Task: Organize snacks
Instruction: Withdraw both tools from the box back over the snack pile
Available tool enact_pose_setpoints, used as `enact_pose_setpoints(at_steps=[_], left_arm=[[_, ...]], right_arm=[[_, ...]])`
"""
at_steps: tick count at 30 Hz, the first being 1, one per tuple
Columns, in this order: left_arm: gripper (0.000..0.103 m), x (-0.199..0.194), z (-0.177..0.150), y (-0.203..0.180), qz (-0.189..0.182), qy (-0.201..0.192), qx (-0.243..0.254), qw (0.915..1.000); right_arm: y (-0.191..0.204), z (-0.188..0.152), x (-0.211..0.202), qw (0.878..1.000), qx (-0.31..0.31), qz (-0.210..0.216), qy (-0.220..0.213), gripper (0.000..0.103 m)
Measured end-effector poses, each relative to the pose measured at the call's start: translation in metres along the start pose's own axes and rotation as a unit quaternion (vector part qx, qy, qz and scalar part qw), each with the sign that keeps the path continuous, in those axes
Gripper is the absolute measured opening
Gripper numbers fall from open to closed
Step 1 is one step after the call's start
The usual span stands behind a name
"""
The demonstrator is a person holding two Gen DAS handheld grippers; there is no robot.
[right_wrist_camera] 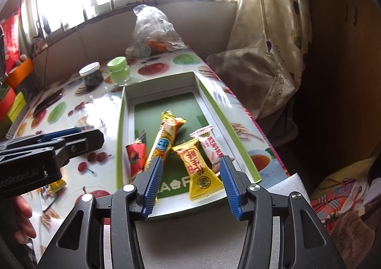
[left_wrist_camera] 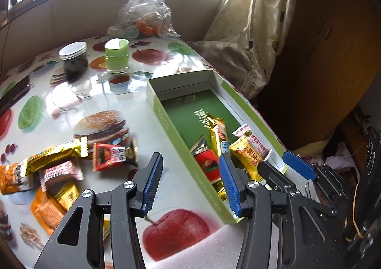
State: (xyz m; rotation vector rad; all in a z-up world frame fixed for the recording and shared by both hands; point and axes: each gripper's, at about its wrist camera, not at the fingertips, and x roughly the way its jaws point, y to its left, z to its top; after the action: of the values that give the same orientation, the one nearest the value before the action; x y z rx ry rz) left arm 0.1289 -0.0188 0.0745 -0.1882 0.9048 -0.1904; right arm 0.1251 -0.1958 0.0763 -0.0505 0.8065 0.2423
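Note:
A green-walled cardboard box lies on the table and holds several snacks: a red packet, a long gold bar, a yellow packet and a pink-white packet. Loose snacks lie left of the box: a gold packet, a red packet, a pink one and orange ones. My left gripper is open and empty over the table by the box's near left wall. My right gripper is open and empty above the box's near end.
The tablecloth is glossy with fruit and burger prints. A dark jar, a green jar and a clear plastic bag stand at the back. A curtain hangs right of the table. A dark phone lies at left.

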Motion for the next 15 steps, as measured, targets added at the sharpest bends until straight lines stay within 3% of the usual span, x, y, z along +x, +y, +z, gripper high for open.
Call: enact_pose_setpoints(at_steps=[8,15], left_arm=[[0.050,-0.021,-0.014,0.022,0.019,-0.011,-0.015,0.9996],[0.050,-0.036,-0.033,0.064,0.058,-0.018,-0.063,0.9962]], right_arm=[[0.019,0.001,-0.005,0.999,-0.015,0.029,-0.008,0.049],[0.044,0.003,-0.002,0.998,-0.038,0.059,-0.005,0.049]])
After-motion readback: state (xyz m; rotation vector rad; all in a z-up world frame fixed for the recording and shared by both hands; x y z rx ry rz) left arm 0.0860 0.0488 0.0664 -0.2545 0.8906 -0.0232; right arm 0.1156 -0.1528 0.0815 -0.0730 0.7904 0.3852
